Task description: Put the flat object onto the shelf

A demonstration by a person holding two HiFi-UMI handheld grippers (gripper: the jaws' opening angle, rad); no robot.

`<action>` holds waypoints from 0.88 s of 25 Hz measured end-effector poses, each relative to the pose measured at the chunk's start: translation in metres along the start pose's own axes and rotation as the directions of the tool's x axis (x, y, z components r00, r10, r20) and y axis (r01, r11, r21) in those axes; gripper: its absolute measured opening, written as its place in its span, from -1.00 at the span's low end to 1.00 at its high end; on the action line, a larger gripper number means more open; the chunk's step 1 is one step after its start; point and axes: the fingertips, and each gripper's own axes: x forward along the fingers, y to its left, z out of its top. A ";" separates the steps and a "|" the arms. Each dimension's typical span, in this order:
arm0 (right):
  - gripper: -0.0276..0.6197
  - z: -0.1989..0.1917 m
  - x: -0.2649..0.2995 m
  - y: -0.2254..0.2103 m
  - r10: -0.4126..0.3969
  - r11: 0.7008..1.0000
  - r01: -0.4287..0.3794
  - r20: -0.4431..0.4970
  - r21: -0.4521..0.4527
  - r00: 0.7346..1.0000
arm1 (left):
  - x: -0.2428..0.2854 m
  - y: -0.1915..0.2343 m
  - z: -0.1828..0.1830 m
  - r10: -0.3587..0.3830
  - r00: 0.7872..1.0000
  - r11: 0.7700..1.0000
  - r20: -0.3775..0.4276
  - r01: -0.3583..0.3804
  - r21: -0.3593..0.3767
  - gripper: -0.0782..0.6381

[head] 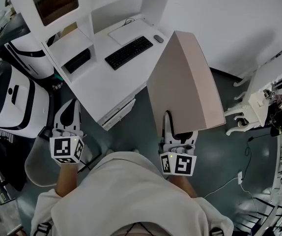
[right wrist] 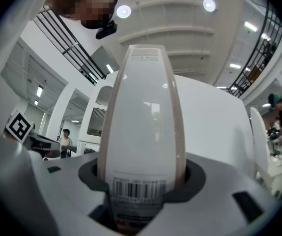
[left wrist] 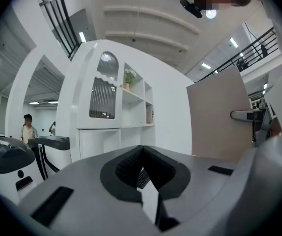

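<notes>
Standing a step back from the white shelf unit (head: 112,10), the person holds a gripper in each hand, both low in front of the body.

Right gripper (head: 178,131): jaws clamped on the bottom edge of the flat object (head: 186,82), a thin beige box. It stands up on edge above the gripper, narrow side toward the person. The right gripper view shows a glossy white edge with a barcode label sitting between the two dark pads, which press on either side of it. The box is in the air, just beside the corner of the desk top (head: 98,85) and touching neither it nor any shelf.

Left gripper (head: 70,111): jaws drawn together, tips meeting, nothing between them. It hangs to the left of the box, well apart from it, pointing toward the desk's front edge.

On the desk: a black keyboard (head: 128,52), a small mouse (head: 158,38) to its right, and a white flat slab (head: 130,31) behind it. A dark block (head: 77,60) lies in the lower side shelf.

A white chair (head: 271,80) stands off to the right.
</notes>
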 end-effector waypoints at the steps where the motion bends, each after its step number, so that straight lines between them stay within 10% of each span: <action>1: -0.09 -0.001 0.001 -0.002 0.005 1.000 -0.005 -0.001 0.002 1.000 | 0.001 -0.002 -0.001 0.004 1.000 1.000 -0.004 -0.004 0.000 -0.80; 22: -0.09 -0.002 0.028 -0.062 0.099 0.995 -0.099 0.019 0.020 0.995 | 0.025 -0.071 -0.002 0.049 0.998 0.999 -0.030 -0.049 0.001 -0.80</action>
